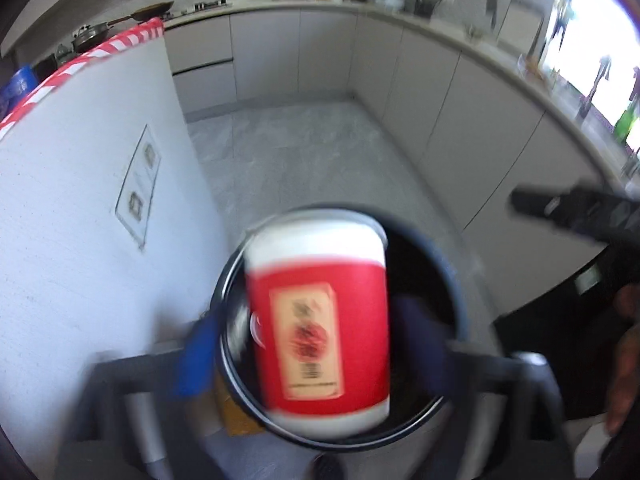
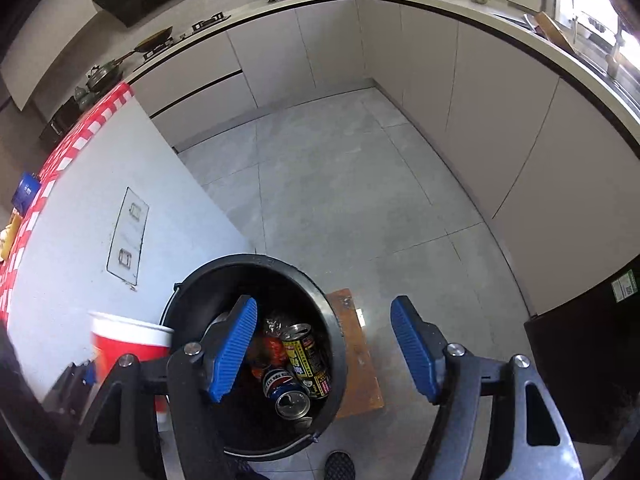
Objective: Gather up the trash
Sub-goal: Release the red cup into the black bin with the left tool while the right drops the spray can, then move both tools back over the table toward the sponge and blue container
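Right, kitchen floor (image 2: 360, 184) is grey tile, with pale cabinets (image 2: 460, 92) along two walls and a white island side panel (image 2: 80, 208) under a red-and-white checked cloth (image 2: 88, 120). Black round trash bin (image 2: 192, 280) sits on the floor beside that panel, touching a brown mat (image 2: 360, 364).

Left gripper (image 1: 308, 344) is above the bin mouth, jaws spread wide, blue pads clear of the red-and-white paper cup (image 1: 320, 332). Cup is blurred, between the pads, over the bin opening; cannot tell if anything still touches it.

Right gripper (image 2: 324, 348) is over the bin's right rim, jaws parted, nothing between them.

Inside the bin: yellow-black can (image 2: 308, 360), Pepsi can (image 2: 284, 392), crumpled wrapper (image 2: 274, 346).
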The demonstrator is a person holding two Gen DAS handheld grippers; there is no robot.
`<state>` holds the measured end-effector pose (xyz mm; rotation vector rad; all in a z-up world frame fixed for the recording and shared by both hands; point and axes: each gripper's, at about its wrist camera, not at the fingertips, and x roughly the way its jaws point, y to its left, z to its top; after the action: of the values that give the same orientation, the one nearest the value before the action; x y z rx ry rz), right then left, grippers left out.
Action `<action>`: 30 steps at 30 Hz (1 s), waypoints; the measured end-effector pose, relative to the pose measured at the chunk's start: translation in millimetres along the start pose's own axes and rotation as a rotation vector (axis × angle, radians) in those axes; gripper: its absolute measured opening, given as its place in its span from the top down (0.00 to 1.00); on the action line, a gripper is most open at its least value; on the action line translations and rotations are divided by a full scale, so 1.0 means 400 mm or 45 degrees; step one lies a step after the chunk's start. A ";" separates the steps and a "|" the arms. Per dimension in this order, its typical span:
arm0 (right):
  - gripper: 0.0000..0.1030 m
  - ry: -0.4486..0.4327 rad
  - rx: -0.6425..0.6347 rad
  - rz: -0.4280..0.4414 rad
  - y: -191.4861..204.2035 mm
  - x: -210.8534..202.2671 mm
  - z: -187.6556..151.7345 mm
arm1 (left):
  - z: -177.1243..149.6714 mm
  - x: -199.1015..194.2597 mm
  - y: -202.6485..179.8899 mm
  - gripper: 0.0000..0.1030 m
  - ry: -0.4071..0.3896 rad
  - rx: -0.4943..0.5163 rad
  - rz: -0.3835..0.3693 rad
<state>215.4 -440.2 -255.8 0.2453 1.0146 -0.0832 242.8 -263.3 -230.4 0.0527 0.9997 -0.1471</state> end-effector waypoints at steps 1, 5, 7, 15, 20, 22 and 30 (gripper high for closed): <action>0.31 0.001 0.001 -0.001 -0.004 -0.001 -0.001 | -0.001 -0.008 0.004 0.00 -0.019 -0.016 -0.006; 0.31 -0.004 0.007 0.006 -0.002 -0.010 -0.003 | 0.003 -0.024 0.043 0.00 -0.022 -0.109 0.005; 0.31 -0.010 0.007 0.013 0.002 -0.016 -0.002 | 0.011 -0.038 0.058 0.00 -0.042 -0.121 0.020; 0.31 -0.036 -0.047 -0.025 0.051 -0.048 0.015 | 0.055 -0.111 0.102 0.00 -0.120 -0.130 0.093; 0.26 -0.103 -0.138 -0.137 0.092 -0.090 0.036 | 0.087 -0.153 0.144 0.00 -0.153 -0.164 0.106; 0.25 -0.113 -0.150 -0.135 0.106 -0.105 0.049 | 0.099 -0.173 0.161 0.00 -0.170 -0.170 0.110; 0.24 -0.167 -0.246 -0.111 0.229 -0.150 0.103 | 0.143 -0.258 0.268 0.00 -0.249 -0.224 0.170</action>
<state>234.5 -364.1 -169.4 0.0184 0.8955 -0.0790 251.6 -153.3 -115.1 -0.0555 0.8074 0.0574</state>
